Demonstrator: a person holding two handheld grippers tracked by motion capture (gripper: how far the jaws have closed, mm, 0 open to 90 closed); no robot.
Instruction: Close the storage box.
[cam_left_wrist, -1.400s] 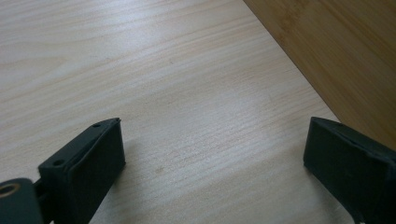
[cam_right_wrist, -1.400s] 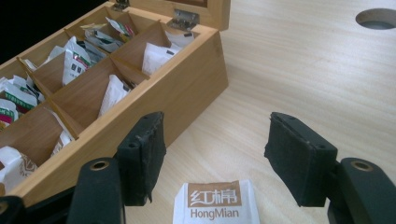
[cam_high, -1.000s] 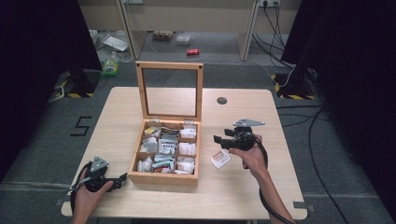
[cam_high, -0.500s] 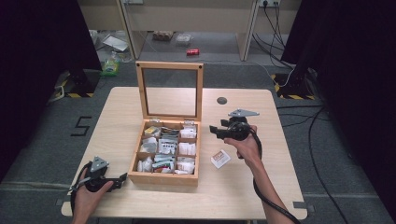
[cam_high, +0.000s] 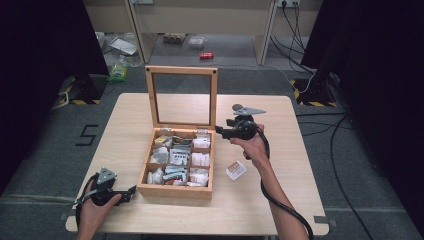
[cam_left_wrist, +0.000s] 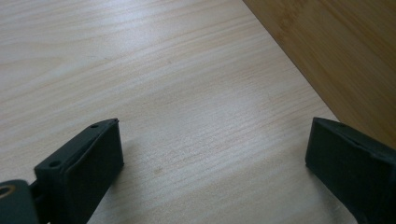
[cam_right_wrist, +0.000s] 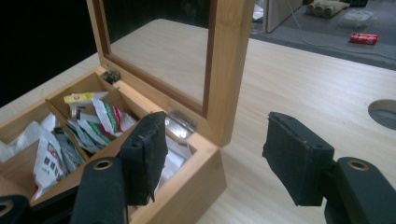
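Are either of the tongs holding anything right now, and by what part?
Nothing is held. The left tongs stand open over bare table; the right tongs stand open beside the wooden compartment box's back corner, gripping nothing.

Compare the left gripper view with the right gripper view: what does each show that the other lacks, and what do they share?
Left gripper view: bare tabletop between open jaws, with a plain outer wall of the wooden box at the upper right.

Right gripper view: the box's upright glass lid, a hinge, sachets in the compartments, a round table hole, and a red can on the floor.

Both: open black jaws, the table, the box.
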